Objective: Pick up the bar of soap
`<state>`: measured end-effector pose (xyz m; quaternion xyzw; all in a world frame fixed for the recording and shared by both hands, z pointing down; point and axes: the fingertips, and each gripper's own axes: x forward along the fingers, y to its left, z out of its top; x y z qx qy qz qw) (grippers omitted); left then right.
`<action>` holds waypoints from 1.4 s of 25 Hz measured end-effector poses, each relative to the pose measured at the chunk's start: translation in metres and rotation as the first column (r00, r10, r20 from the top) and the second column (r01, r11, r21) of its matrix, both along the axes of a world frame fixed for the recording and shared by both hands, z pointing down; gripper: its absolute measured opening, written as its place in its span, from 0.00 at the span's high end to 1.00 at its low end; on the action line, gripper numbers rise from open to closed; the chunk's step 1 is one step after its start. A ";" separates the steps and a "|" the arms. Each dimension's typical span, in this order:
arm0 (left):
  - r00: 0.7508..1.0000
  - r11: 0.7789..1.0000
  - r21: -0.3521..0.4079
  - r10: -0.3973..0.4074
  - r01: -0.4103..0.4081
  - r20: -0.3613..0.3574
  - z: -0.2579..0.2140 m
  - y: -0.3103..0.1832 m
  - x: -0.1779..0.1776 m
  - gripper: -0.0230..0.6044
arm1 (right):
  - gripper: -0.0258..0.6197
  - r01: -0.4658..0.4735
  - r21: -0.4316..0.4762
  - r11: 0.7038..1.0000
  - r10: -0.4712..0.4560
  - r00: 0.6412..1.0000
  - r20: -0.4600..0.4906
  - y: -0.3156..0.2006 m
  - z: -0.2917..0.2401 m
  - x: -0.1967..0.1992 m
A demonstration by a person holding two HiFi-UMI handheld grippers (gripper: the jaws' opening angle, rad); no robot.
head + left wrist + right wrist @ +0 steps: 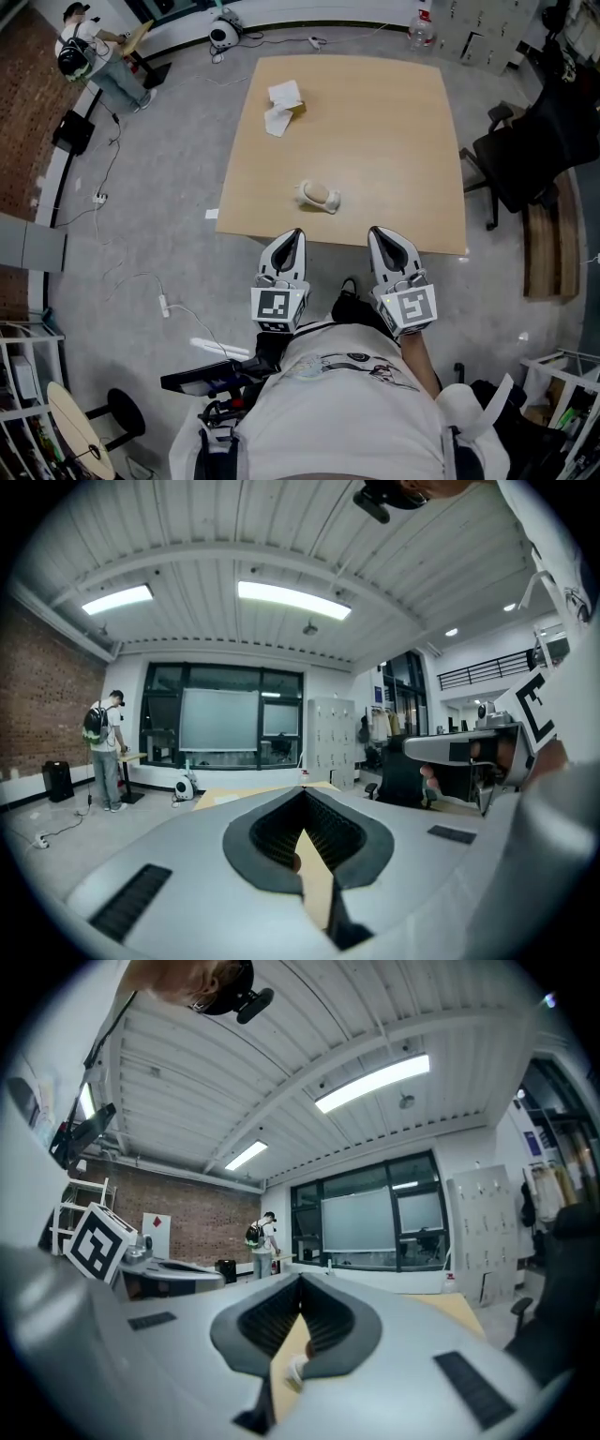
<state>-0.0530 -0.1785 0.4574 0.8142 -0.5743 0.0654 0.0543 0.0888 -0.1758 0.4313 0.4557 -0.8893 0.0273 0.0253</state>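
Observation:
A pale bar of soap (317, 191) rests in a white dish (330, 203) near the front middle of the wooden table (394, 141). My left gripper (298, 232) and right gripper (373, 231) hover side by side just off the table's front edge, short of the soap, tips pointing at it. Both are shut with nothing between the jaws. In the left gripper view the left gripper (303, 799) has its pads met at the tip, with a strip of table showing below. In the right gripper view the right gripper (300, 1284) is the same, and the white dish (296, 1369) peeks through the gap below.
A crumpled white wrapper with a small box (284, 103) lies at the table's far left. A black office chair (534, 141) stands to the right of the table. A person (89, 58) stands far off at the back left. Cables (164, 305) trail on the floor at my left.

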 end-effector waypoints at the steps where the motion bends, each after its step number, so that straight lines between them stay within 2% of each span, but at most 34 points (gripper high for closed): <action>1: 1.000 1.000 -0.003 -0.001 0.001 0.001 0.001 -0.007 0.003 0.96 | 0.95 0.005 -0.005 1.000 -0.005 1.000 0.005 -0.008 0.002 0.002; 7: 1.000 0.999 -0.032 -0.014 0.014 0.004 0.012 -0.036 0.007 0.96 | 0.95 0.007 -0.071 0.997 -0.007 1.000 0.004 -0.043 0.021 0.004; 13: 1.000 0.998 -0.056 0.005 -0.005 -0.001 0.029 -0.055 0.008 0.96 | 0.95 0.027 -0.115 0.993 -0.029 0.999 -0.015 -0.061 0.037 -0.008; 19: 0.999 0.989 -0.143 0.014 -0.021 -0.047 0.054 -0.069 -0.001 0.96 | 0.95 0.037 -0.209 0.977 -0.046 0.998 -0.039 -0.069 0.068 -0.030; 22: 0.999 0.983 -0.184 0.001 -0.009 -0.043 0.064 -0.073 -0.006 0.96 | 0.95 0.047 -0.254 0.966 -0.063 0.997 -0.053 -0.074 0.081 -0.037; 28: 1.000 0.952 -0.307 -0.019 0.013 -0.017 0.115 -0.076 -0.021 0.96 | 0.95 0.097 -0.340 0.936 -0.135 0.987 -0.092 -0.084 0.122 -0.062; 35: 0.999 0.900 -0.435 -0.047 0.033 -0.022 0.169 -0.077 -0.035 0.96 | 0.95 0.159 -0.429 0.889 -0.241 0.960 -0.145 -0.098 0.173 -0.090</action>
